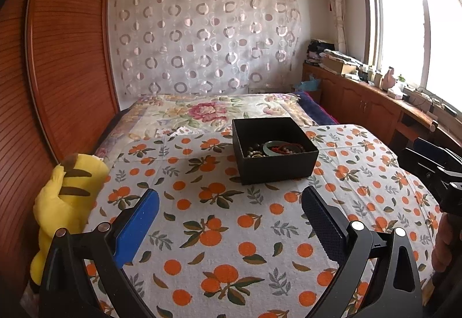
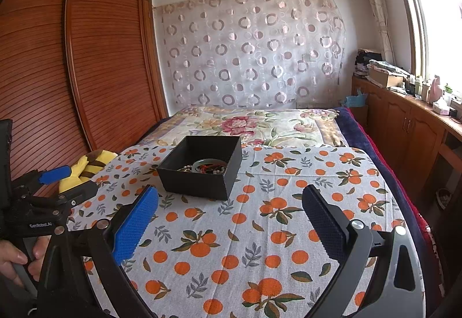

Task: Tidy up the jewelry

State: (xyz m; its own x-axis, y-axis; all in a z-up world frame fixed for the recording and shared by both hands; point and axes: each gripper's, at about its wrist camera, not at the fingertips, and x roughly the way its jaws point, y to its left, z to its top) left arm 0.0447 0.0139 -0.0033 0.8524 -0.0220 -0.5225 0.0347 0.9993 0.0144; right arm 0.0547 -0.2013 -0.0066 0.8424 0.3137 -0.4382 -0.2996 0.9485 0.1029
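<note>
Plush toy: a yellow striped toy lies at the left edge of my cloth.
My left gripper: jaws spread wide, nothing held, above the orange-print cloth.
Black box: ahead of me on the cloth, open-topped, well apart from my fingers.
Jewelry: beads and a green bangle, inside the box.
My right gripper: jaws wide apart, nothing held.

A yellow striped plush toy lies beside the orange-print cloth, near the wooden wardrobe.
</note>
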